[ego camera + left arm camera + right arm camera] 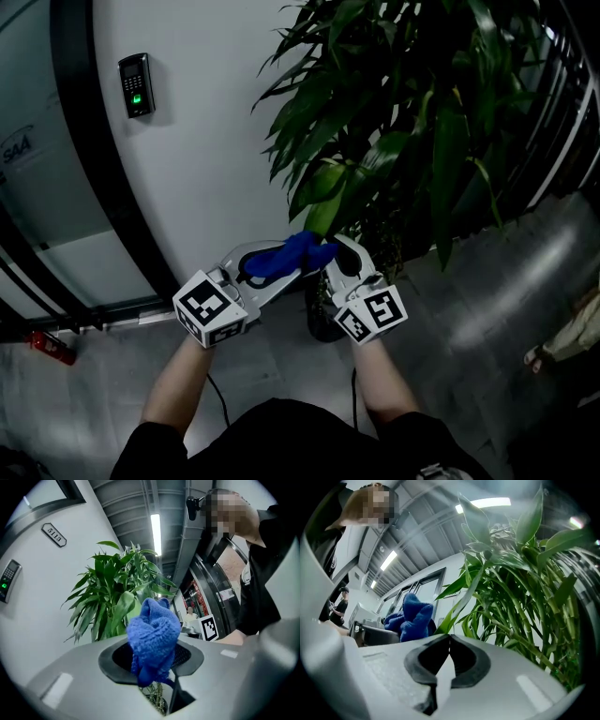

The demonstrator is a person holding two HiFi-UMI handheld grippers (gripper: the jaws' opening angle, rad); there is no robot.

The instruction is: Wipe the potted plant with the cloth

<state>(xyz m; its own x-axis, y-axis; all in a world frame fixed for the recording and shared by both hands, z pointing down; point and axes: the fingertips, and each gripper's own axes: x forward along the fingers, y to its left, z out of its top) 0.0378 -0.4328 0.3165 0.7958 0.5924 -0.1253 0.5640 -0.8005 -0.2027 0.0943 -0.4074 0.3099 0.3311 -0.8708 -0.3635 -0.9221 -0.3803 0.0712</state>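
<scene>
The potted plant (412, 112) rises at the upper right with long green leaves; its dark pot (321, 317) stands on the floor between my two grippers. My left gripper (279, 268) is shut on a bunched blue cloth (289, 255), which sticks up out of the left gripper (152, 651) as a blue cloth wad (153, 634) facing the foliage (117, 592). My right gripper (331, 251) sits just right of the cloth. Its jaws meet, and a pale green leaf (457, 604) runs down into the seam of the right gripper (449, 637). The blue cloth (412, 616) shows to its left.
A white wall (206, 122) with a keypad reader (137, 86) and a black door frame (103, 169) is to the left. A red object (52, 345) lies on the floor at the left. A railing (562, 122) and a person's foot (553, 349) are at the right.
</scene>
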